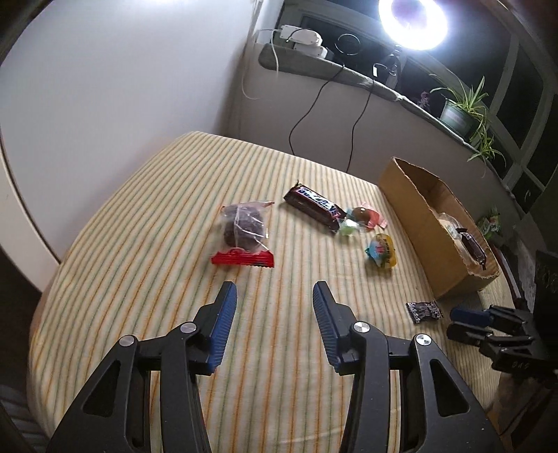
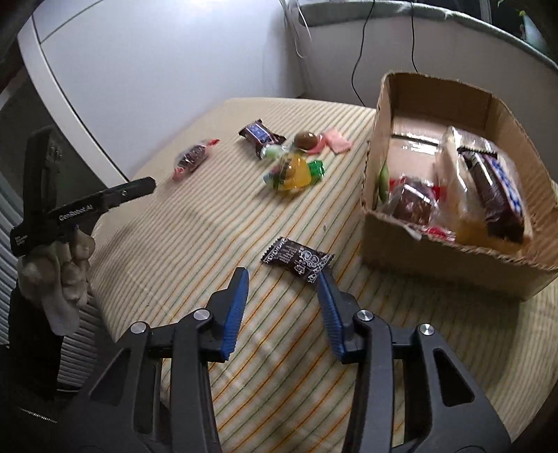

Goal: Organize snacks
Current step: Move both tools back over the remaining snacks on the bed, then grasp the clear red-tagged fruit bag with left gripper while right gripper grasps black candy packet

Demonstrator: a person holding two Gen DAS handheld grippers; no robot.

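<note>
My left gripper (image 1: 273,285) stands open over the striped tablecloth (image 1: 157,216) with nothing between its fingers. Beyond it lie a clear bag with a dark cake (image 1: 244,230), a Snickers bar (image 1: 314,205), a brown round candy (image 1: 362,214) and a yellow jelly cup (image 1: 382,251). My right gripper (image 2: 283,273) is open too. A small black packet (image 2: 296,259) lies flat just past its tips, and the right fingertip (image 2: 322,278) is at the packet's near corner. The cardboard box (image 2: 436,265) to the right holds another Snickers bar (image 2: 498,198), a cake bag (image 2: 413,202) and a yellowish bag.
A gloved hand (image 2: 59,275) holds the left gripper at the table's left edge. Behind the table a windowsill carries a ring light (image 1: 413,21), a potted plant (image 1: 460,111) and cables (image 1: 303,118). A green candy (image 2: 315,169) lies by the jelly cup.
</note>
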